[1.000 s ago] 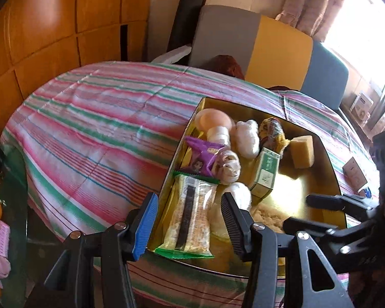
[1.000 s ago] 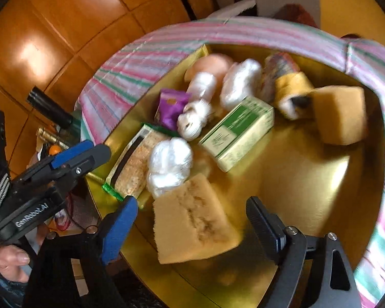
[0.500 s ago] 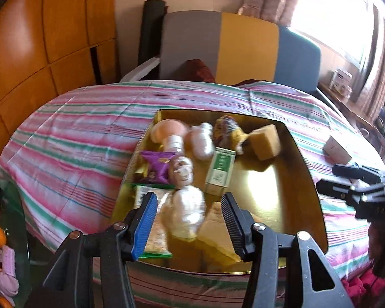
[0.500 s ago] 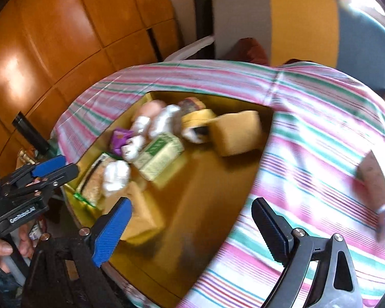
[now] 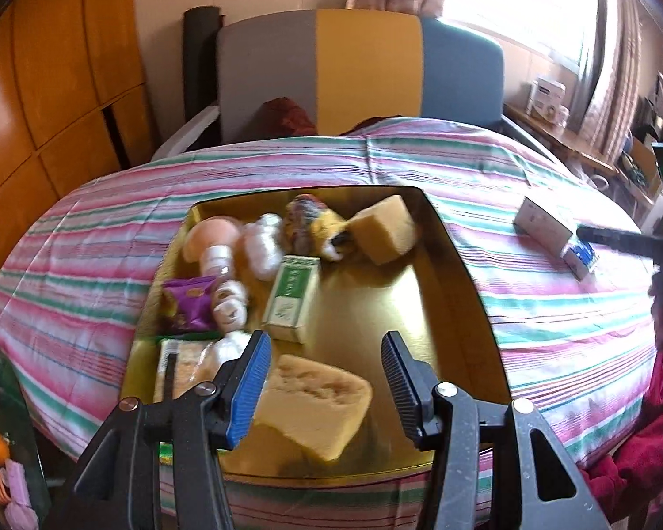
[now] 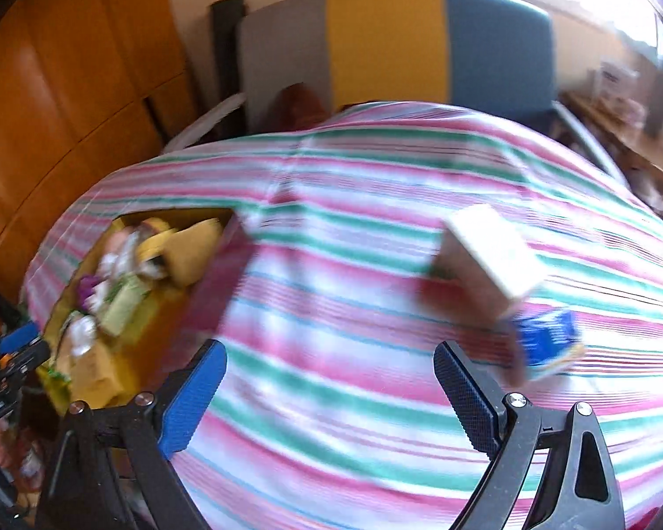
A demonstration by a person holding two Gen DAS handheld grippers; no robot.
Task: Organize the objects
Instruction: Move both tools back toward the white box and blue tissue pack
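- Fingers of the left hand-held gripper (image 5: 322,380) stand spread apart and grip nothing; they hang over the near end of the gold tray (image 5: 459,291), with the near sponge block (image 5: 318,406) lying between and below them.
- Right hand-held gripper (image 6: 331,397) is likewise open and empty, poised over bare striped cloth, with the white box (image 6: 490,251) ahead and to the right of its fingers; the view is blurred.
- Step in hand, as I judge it: the tray is mostly filled, and the right hand-held gripper is heading for the items left outside it, the white box and the small blue packet (image 6: 548,340) touching or just beside it.
- Next move likely calls for swinging right, straddling the box across its narrow sides, then closing; the cloth may drag or wrinkle under it.
- Tray: shiny, gold, rectangular, reflective floor, low walls, resting on the worktop (image 5: 110,243).
- Inside it: two porous yellow sponge blocks, the far one (image 5: 384,229) in the far corner; a rigid green-and-white carton (image 5: 291,304); a crinkly purple packet (image 5: 190,304); a clear-wrapped cracker pack (image 5: 185,366); soft white wrapped lumps; a peach mushroom-shaped thing (image 5: 212,243).
- Sponges should squash under the pads; the carton and box are stiff card.
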